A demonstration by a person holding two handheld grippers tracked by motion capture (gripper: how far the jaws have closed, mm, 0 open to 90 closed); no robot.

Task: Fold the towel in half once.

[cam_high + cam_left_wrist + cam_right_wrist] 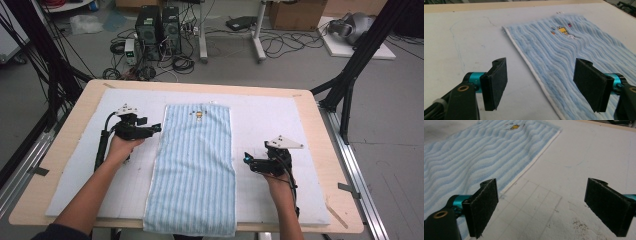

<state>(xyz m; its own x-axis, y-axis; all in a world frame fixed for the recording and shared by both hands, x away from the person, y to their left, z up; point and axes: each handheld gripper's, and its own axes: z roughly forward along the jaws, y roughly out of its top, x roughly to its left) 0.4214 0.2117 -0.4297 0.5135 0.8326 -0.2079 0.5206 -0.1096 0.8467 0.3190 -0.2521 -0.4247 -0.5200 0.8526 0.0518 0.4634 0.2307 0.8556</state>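
A light blue striped towel (195, 165) (564, 50) (474, 150) lies flat and lengthwise on the white mat, with a small yellow embroidered motif (199, 115) (562, 30) near its far end. My left gripper (159, 128) (540, 75) is at the towel's left edge near the far end, open. The towel's white hem runs between its jaws, one jaw over the mat and one over the towel, and neither pad presses on the cloth. My right gripper (246, 160) (545, 200) is just off the towel's right edge, open over bare mat with nothing between its jaws.
The white mat (280, 125) covers most of the wooden table (334, 165). The towel's near end hangs over the table's front edge. Black frame posts stand at the table's left and right. Computers and cables lie on the floor beyond the far edge.
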